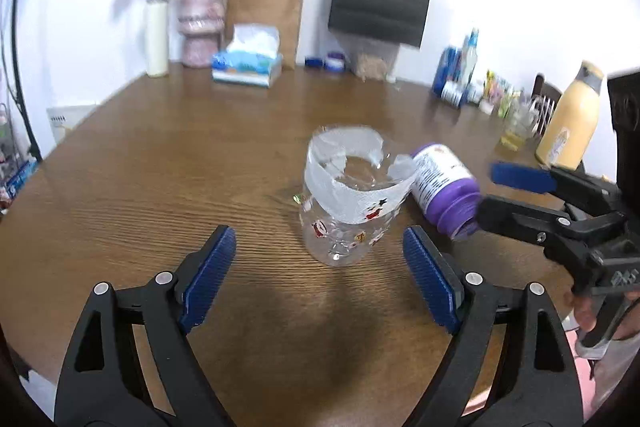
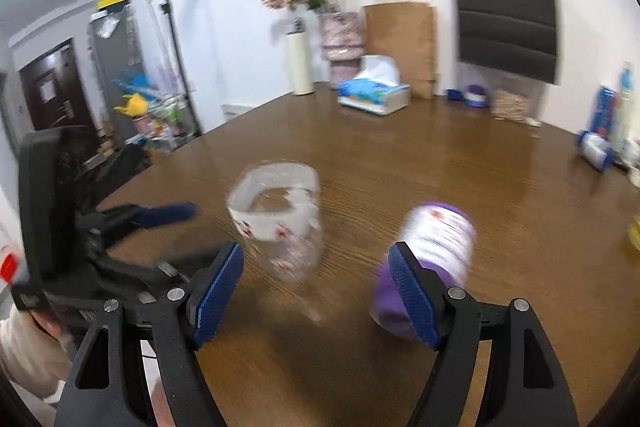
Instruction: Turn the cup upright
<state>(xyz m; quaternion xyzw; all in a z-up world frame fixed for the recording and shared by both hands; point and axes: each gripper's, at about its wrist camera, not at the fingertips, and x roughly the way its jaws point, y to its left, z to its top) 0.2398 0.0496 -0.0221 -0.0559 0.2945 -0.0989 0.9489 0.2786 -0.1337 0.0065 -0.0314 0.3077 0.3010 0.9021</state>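
A clear plastic cup [image 1: 348, 195] with a white paper band and small red stickers stands on the brown wooden table [image 1: 160, 171], its open mouth up. It also shows, blurred, in the right wrist view [image 2: 280, 219]. My left gripper [image 1: 320, 259] is open and empty, its blue pads just short of the cup on either side. My right gripper [image 2: 316, 287] is open, with the cup ahead to its left. The right gripper also shows at the right edge of the left wrist view [image 1: 496, 191].
A purple-capped bottle [image 1: 444, 183] lies on its side right of the cup, next to my right gripper's pad [image 2: 412, 299]. A tissue box [image 1: 248, 63], vase, paper bags and a white bottle line the far edge. A yellow flask [image 1: 572, 123] and small items stand at the right.
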